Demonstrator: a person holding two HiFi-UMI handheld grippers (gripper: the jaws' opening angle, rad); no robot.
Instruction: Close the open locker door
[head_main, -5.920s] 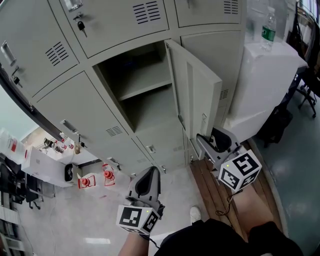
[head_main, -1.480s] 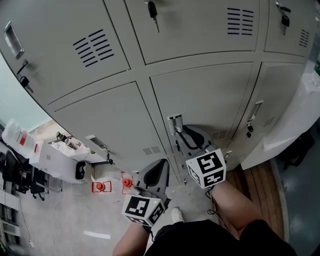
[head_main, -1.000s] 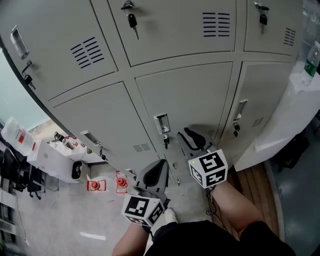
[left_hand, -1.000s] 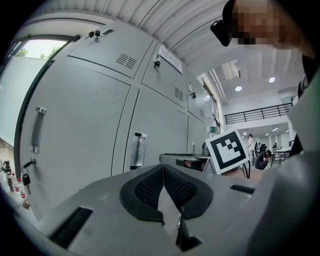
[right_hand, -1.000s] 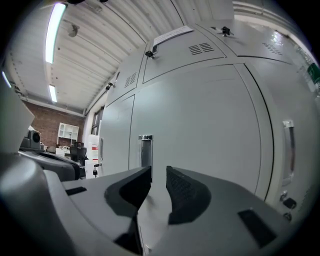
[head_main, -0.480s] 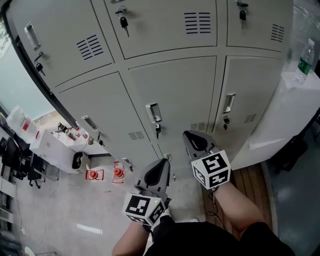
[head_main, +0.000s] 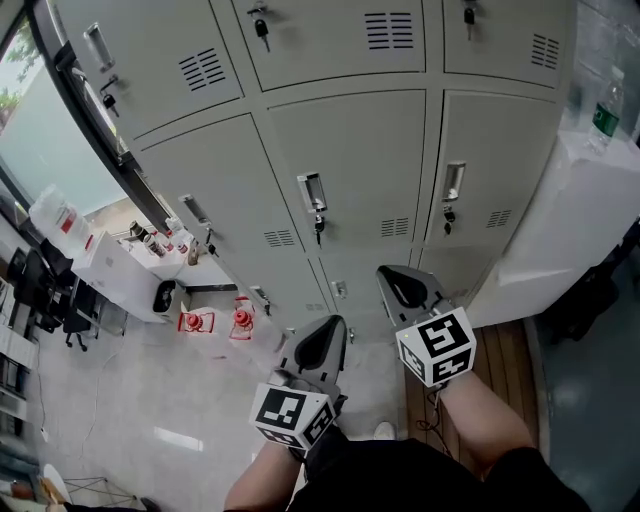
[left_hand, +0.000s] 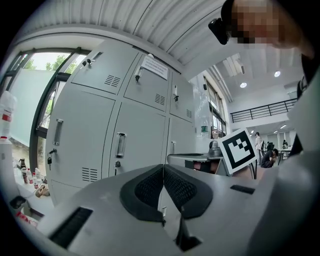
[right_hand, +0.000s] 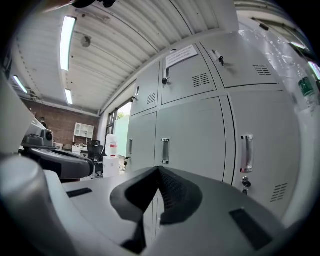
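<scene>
The grey locker door (head_main: 370, 170) in the middle of the row sits flush with its neighbours, its handle (head_main: 313, 192) and key on its left edge. Every door in the head view is closed. My right gripper (head_main: 392, 275) hangs below and in front of that door, clear of it, jaws shut with nothing between them. My left gripper (head_main: 325, 330) is lower and to the left, also shut and empty. In the right gripper view the pads (right_hand: 167, 192) meet in front of the door handle (right_hand: 164, 151). In the left gripper view the pads (left_hand: 172, 187) press together.
A white cabinet (head_main: 570, 220) with a water bottle (head_main: 603, 110) on top stands right of the lockers. A low white table (head_main: 120, 270) with small bottles and two red objects (head_main: 240, 320) sit at the left. A wooden platform (head_main: 505, 360) lies at my right foot.
The open door has swung shut. Over the last second both grippers have drawn back from the lockers, the right one leaving the handle, and the view has widened.
</scene>
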